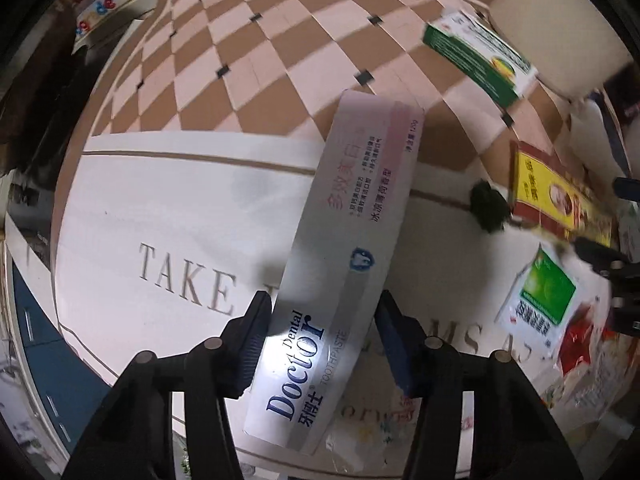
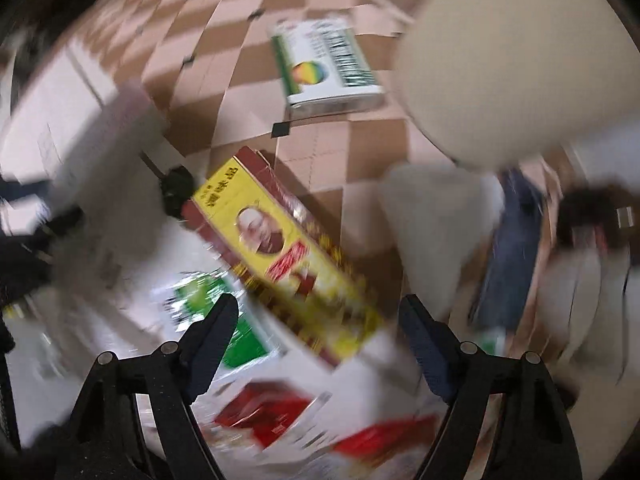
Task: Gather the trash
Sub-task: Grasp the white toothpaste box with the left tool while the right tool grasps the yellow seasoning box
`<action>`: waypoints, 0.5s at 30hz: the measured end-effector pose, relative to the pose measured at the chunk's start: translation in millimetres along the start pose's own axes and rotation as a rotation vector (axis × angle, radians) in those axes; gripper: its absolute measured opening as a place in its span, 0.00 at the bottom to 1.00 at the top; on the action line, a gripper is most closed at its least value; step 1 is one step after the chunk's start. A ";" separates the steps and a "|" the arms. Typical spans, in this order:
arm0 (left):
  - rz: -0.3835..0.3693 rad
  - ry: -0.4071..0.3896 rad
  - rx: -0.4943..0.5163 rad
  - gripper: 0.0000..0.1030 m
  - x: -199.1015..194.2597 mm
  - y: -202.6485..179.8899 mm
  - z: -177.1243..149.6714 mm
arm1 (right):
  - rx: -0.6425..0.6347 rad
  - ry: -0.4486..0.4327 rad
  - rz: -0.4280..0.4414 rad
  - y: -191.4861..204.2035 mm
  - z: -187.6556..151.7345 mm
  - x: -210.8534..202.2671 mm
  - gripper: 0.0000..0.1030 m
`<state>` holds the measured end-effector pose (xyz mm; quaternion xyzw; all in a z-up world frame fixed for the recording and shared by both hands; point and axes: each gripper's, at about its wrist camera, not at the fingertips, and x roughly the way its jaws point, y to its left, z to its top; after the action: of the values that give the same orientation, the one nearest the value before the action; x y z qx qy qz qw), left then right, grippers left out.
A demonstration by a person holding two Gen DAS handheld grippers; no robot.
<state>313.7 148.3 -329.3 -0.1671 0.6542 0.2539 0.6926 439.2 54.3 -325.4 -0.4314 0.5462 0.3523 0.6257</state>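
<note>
My left gripper (image 1: 322, 316) is shut on a long white "Dental Doctor" toothpaste box (image 1: 344, 248) and holds it above a white mat with grey lettering (image 1: 168, 216). My right gripper (image 2: 316, 322) is open and empty, hovering over a yellow and red box (image 2: 280, 256) that lies between its fingers; this box also shows in the left wrist view (image 1: 556, 196). A green and white box (image 2: 324, 64) lies farther off on the checkered floor; it shows in the left wrist view too (image 1: 480, 56). The right wrist view is motion-blurred.
A green and white packet (image 1: 540, 300) and red wrappers (image 1: 580, 340) lie on the mat at the right. A small dark clump (image 1: 488, 208) sits by the yellow box. A large beige rounded object (image 2: 512, 64) stands at the right. The brown and pink checkered floor (image 1: 256, 60) stretches beyond.
</note>
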 end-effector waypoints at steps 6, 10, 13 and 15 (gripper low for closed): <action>0.010 -0.014 -0.061 0.50 -8.8 11.7 -8.8 | -0.087 0.085 0.061 10.0 23.4 36.6 0.81; 0.019 -0.019 -0.062 0.49 -15.3 9.0 -15.4 | 0.009 0.074 0.118 7.7 25.2 42.9 0.74; 0.039 -0.036 -0.061 0.47 -16.7 5.1 -19.2 | 0.087 0.061 0.154 3.6 24.0 41.3 0.73; 0.046 -0.042 -0.063 0.47 -17.5 3.6 -21.5 | 0.135 0.050 0.166 0.0 15.8 39.1 0.73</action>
<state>293.8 136.8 -313.5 -0.1684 0.6347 0.2938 0.6946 451.3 67.7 -363.5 -0.3503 0.6180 0.3542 0.6082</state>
